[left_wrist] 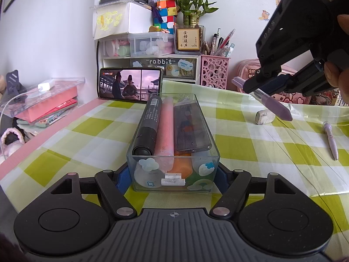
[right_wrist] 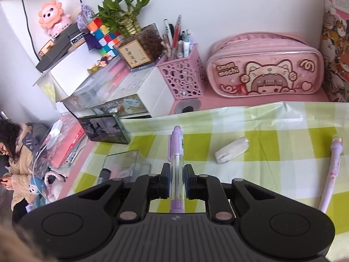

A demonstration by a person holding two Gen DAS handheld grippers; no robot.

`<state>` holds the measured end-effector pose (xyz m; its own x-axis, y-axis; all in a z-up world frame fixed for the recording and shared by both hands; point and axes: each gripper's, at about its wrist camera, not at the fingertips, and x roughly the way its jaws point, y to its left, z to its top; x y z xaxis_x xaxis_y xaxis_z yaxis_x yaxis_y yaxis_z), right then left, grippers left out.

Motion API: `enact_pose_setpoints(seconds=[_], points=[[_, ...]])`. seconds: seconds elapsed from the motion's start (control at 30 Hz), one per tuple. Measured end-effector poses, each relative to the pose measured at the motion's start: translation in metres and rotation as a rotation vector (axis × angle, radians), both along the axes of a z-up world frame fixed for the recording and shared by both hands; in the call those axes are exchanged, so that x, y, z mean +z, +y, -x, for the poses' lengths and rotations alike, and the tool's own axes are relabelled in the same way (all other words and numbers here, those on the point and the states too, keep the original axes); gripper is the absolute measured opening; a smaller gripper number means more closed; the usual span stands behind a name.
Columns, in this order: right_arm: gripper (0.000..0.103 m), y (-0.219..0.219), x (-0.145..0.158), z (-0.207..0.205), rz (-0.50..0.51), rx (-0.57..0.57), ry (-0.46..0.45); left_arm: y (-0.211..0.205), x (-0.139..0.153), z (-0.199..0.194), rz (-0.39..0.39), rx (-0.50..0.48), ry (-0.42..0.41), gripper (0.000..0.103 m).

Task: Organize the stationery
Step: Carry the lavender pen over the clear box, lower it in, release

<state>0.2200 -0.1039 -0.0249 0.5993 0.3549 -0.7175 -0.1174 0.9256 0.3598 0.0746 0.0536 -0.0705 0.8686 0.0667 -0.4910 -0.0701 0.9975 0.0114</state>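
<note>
The right tongs [right_wrist: 176,178] clench a slim lilac-and-clear plastic pen [right_wrist: 175,163] mid-barrel, above the counter [right_wrist: 261,170]: light, stiff, slippery. The left tongs [left_wrist: 173,175] clamp the clear plastic organiser box [left_wrist: 173,174], likely brittle.

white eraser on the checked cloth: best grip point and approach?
Grip the eraser across its short width at mid-length, coming from above. It lies flat and alone on the tablecloth, long axis slanted in the right wrist view, so turn the jaws square to that slant.

Home study desk, checked tablecloth [left_wrist: 87,135], pink pencil case [right_wrist: 264,65], pen holder [right_wrist: 181,76], potted bamboo [left_wrist: 192,6], lion toy [right_wrist: 53,19] along the back edge
</note>
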Motion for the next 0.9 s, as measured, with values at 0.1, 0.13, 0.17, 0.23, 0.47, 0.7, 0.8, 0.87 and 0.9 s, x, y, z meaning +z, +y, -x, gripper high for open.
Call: enact_pose_setpoints(seconds=[0.1,0.13,0.17,0.23,0.47,0.7,0.8,0.87,0.9], points=[[0.025,0.011,-0.001,0.001,0.006,0.015,0.0,0.0,0.0,0.0,0.0,0.0,0.0,0.072],[0.025,0.012,-0.001,0.001,0.008,0.014,0.0,0.0,0.0,0.0,0.0,0.0,0.0,0.072],[0.025,0.012,-0.001,0.001,0.015,0.008,-0.002,0.0,0.0,0.0,0.0,0.0,0.0,0.072],[0.025,0.009,-0.001,0.001,0.025,-0.012,-0.006,0.0,0.0,0.0,0.0,0.0,0.0,0.072],[0.025,0.007,-0.002,0.001,-0.016,-0.002,0.018,0.0,0.0,0.0,0.0,0.0,0.0,0.072],[0.025,0.035,-0.006,0.005,-0.039,0.06,0.039,0.0,0.0,0.0,0.0,0.0,0.0,0.072],[0.025,0.043,-0.008,0.005,-0.053,0.07,0.05,0.0,0.0,0.0,0.001,0.0,0.0,0.072],[0.026,0.048,-0.01,0.006,-0.059,0.072,0.06,0.0,0.0,0.0,0.001,0.0,0.0,0.072],[0.025,0.051,-0.011,0.006,-0.058,0.073,0.062,0.0,0.0,0.0,0.001,0.0,0.0,0.072]])
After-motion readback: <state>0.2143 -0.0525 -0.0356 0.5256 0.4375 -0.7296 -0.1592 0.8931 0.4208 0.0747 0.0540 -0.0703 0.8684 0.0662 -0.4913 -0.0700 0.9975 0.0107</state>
